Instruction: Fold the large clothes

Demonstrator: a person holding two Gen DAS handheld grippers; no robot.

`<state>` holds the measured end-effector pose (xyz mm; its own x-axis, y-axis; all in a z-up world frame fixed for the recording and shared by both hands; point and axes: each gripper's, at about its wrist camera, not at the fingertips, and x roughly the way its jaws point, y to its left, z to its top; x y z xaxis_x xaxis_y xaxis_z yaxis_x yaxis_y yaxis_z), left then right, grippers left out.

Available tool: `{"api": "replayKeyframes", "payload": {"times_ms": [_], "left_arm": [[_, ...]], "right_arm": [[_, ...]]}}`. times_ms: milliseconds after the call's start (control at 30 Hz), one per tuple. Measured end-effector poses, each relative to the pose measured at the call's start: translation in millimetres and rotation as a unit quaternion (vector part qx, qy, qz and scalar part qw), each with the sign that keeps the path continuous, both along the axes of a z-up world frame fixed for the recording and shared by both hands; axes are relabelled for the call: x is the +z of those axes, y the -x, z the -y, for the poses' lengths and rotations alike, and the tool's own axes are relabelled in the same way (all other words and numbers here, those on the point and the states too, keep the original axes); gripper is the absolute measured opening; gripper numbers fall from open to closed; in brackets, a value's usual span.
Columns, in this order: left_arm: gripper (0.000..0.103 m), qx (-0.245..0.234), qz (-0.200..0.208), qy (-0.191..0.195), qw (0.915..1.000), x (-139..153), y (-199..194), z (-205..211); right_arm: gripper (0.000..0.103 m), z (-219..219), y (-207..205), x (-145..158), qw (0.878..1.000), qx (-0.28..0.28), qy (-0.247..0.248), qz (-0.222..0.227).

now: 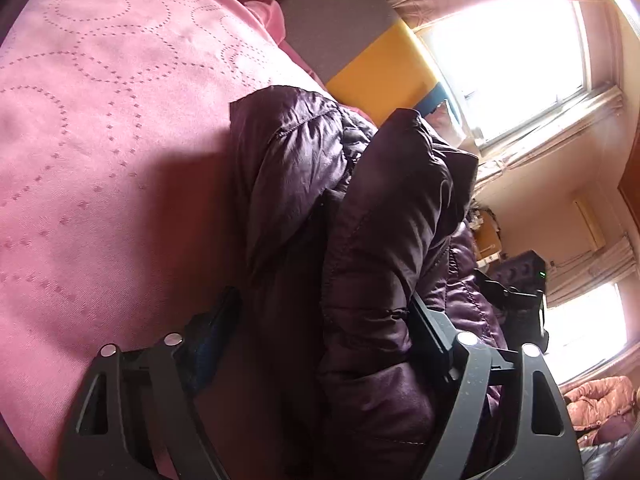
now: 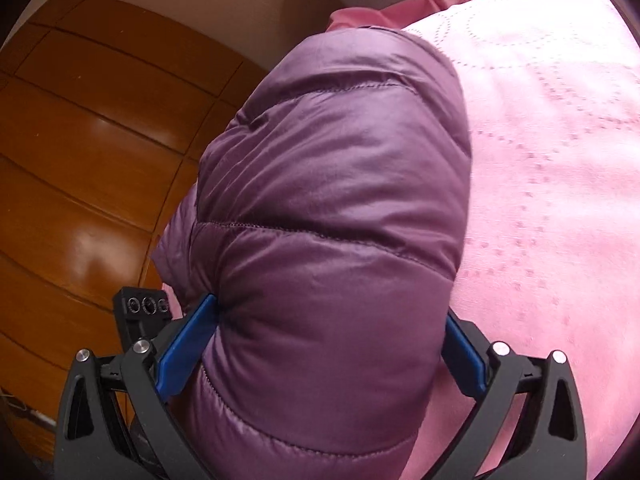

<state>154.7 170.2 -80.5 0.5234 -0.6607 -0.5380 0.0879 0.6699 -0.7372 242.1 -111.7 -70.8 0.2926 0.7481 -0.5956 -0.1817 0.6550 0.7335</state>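
Left wrist view. My left tool (image 1: 320, 344) stands wide, with a thick fold of the dark purple quilted down jacket (image 1: 360, 208) bulging up between its fingers. The right finger lies against the fabric; the left finger's blue pad (image 1: 212, 340) seems to stand just clear of it, in shadow. I cannot tell whether this is a loose grip or a release. The jacket lies on the bed's pink bedspread with dotted circle stitching (image 1: 100, 120). I judge the bunch is gathered here so that a fold can be laid over. Beyond it: a grey and yellow headboard panel (image 1: 360, 40), a bright window (image 1: 512, 48), and a pinkish padded garment (image 1: 600, 404) off to the lower right, well apart.

Right wrist view. My right tool (image 2: 324, 344) is spread wide around a puffy end of the same jacket; both blue pads (image 2: 188, 340) dent the padding, so I read it as held. This end sits at the bed's edge, partly overhanging the glossy brown wooden floor (image 2: 80, 140). The open bedspread to the right offers room; the padding's bulk itself blocks my sight of the fingertips.
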Motion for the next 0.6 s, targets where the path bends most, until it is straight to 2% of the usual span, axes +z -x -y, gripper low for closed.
{"api": "replayKeyframes", "payload": {"times_ms": [33,133,200,367,500,600], "left_arm": [[0.074,-0.003,0.001,0.009,1.0,-1.9,-1.4,0.4],[0.069,-0.016,0.016,0.026,0.9994,-2.9,-1.6,2.3],[0.067,-0.021,0.023,0.044,0.9986,-2.8,-0.5,3.6],[0.064,-0.033,0.035,0.05,0.9976,10.9,-4.7,30.8],[0.064,-0.08,0.039,0.048,0.9949,24.9,-29.7,73.9],[0.064,-0.129,0.043,0.05,0.9895,35.9,-56.2,124.1]], "right_arm": [[0.081,-0.9,2.2,5.2,1.0,0.004,0.005,0.01],[0.062,-1.4,12.2,22.2,0.999,0.014,0.013,0.041],[0.058,3.3,20.2,32.9,0.998,0.015,0.014,0.058],[0.055,40.4,34.0,60.4,0.995,-0.007,0.024,0.095],[0.054,103.3,48.9,84.6,0.991,-0.053,0.042,0.118],[0.054,154.4,61.4,95.2,0.986,-0.093,0.057,0.127]]}}
